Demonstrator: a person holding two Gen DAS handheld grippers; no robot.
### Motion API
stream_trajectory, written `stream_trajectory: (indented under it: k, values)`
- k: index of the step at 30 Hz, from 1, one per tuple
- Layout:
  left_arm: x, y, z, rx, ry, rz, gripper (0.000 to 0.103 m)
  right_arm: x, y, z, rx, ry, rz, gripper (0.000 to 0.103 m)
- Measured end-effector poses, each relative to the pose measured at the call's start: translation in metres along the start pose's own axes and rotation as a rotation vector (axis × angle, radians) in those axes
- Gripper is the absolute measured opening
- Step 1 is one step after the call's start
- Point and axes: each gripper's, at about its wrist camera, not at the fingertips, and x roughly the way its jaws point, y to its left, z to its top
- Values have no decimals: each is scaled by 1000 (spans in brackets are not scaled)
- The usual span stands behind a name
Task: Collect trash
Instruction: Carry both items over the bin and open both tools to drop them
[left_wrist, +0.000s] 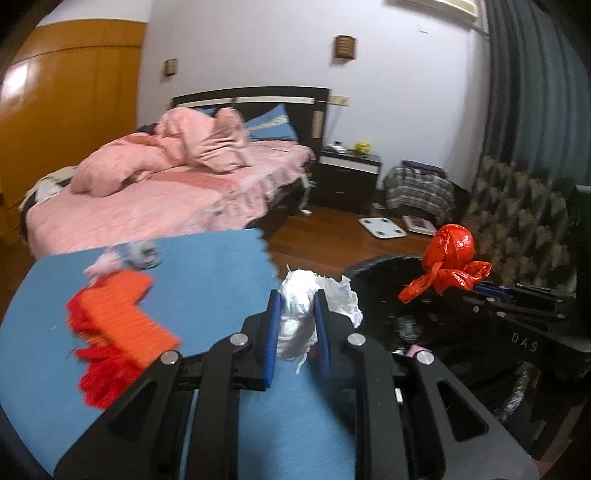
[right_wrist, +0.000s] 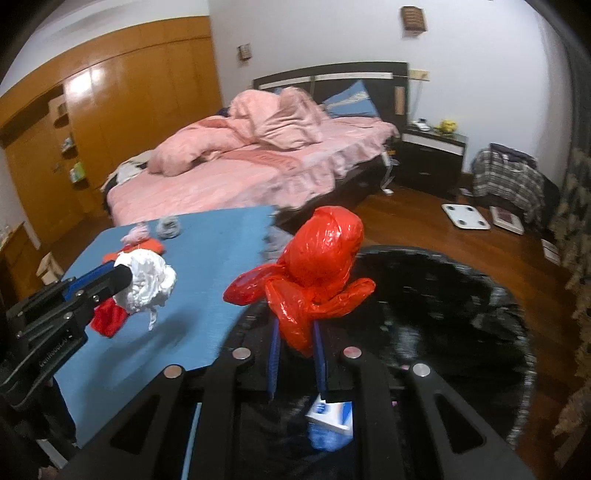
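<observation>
My left gripper (left_wrist: 297, 306) is shut on a crumpled white plastic bag (left_wrist: 297, 317), held above the edge of the blue table (left_wrist: 214, 258); the bag also shows in the right wrist view (right_wrist: 147, 282). My right gripper (right_wrist: 297, 334) is shut on a knotted red plastic bag (right_wrist: 321, 258), held over the open black-lined trash bin (right_wrist: 443, 295). In the left wrist view the red bag (left_wrist: 448, 251) hangs over the bin (left_wrist: 384, 269), to the right of my left gripper.
On the blue table lie orange and red cloths (left_wrist: 122, 314), a pink item (left_wrist: 105, 264) and a grey item (left_wrist: 142, 253). A blue-white packet (right_wrist: 328, 417) lies in the bin. A pink bed (left_wrist: 166, 184), nightstand (left_wrist: 349, 173) and white scale (left_wrist: 382, 227) stand beyond.
</observation>
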Motion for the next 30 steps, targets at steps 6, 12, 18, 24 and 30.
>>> stream_trajectory:
  k: [6, 12, 18, 24, 30]
  values:
    - [25, -44, 7, 35, 21, -95, 18, -11, -38, -5, 44, -5, -67, 16]
    - [37, -62, 8, 45, 29, -160, 61, -15, -65, -13, 75, 5, -139, 44]
    - [25, -43, 0, 29, 23, -108, 76, -23, -70, -15, 94, -36, -177, 89]
    - [-2, 11, -10, -18, 10, 33, 88, -15, -43, -11, 78, -45, -115, 97]
    - [-28, 77, -26, -79, 24, 211, 89, 5, 18, -2, 17, -53, 6, 97]
